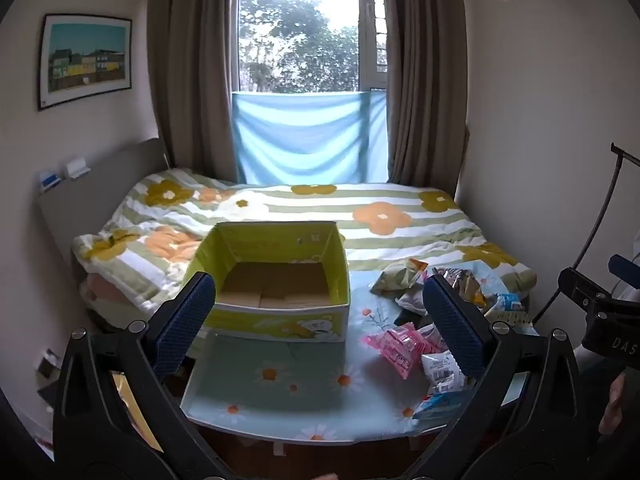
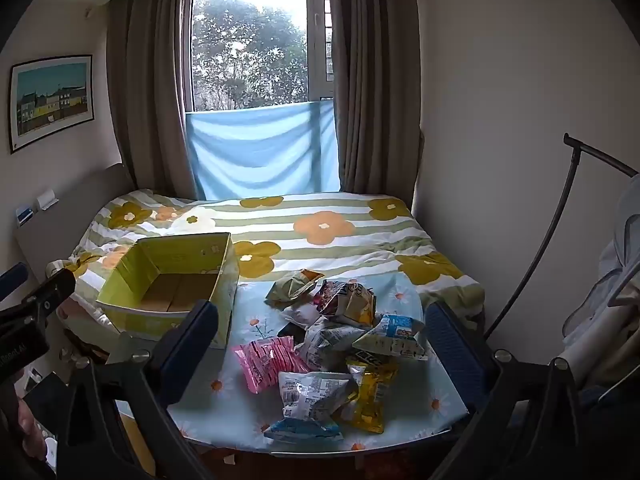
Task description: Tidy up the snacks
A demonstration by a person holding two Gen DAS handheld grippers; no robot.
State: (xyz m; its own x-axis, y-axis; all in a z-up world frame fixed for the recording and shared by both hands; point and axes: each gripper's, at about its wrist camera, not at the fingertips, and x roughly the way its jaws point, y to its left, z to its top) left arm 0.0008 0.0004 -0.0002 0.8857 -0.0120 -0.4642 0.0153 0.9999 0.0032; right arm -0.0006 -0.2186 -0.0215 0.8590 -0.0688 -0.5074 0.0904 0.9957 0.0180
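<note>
While nothing has been sorted, an empty box [image 1: 276, 280] waits beside loose snack packets [image 1: 416, 344] on a small table [image 1: 280, 392].

Left view: the left gripper [image 1: 316, 320] gapes wide, holding nothing. Right view: the right gripper [image 2: 324, 344] gapes wide over the pile; every packet remains outside the box.

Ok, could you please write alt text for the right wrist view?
A pile of snack packets lies on a daisy-print table, right of an empty yellow-green box, between the open fingers of the right tool, which holds nothing. Behind are a flowered bed and a curtained window.
</note>
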